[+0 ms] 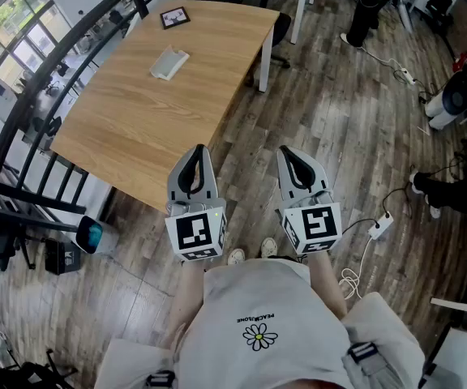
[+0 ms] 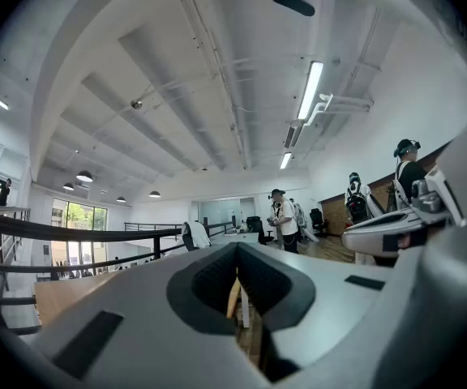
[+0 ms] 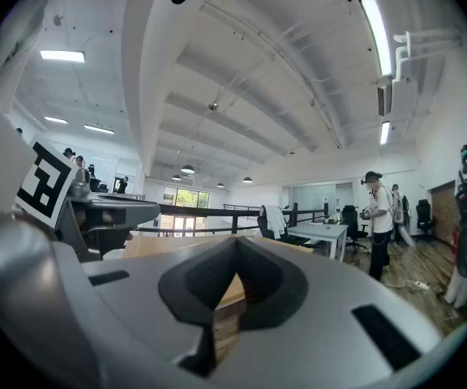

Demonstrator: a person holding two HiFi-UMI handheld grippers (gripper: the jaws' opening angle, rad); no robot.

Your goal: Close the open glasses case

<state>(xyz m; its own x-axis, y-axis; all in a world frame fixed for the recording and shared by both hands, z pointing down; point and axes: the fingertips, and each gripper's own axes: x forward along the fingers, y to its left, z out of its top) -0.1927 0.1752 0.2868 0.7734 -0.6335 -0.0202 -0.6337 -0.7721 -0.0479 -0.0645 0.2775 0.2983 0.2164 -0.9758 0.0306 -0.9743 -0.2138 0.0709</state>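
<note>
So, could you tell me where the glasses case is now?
The glasses case lies on the wooden table in the head view's upper left, just this side of a black card.

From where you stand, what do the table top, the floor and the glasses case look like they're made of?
Table top: light wood or wood-look laminate with a matte finish; it shows fine, even grain lines.
Floor: grey-brown planks, either wood or vinyl; it has visible board seams and a slight sheen.
Glasses case: pale grey, and too small in this view to tell the material.
</note>
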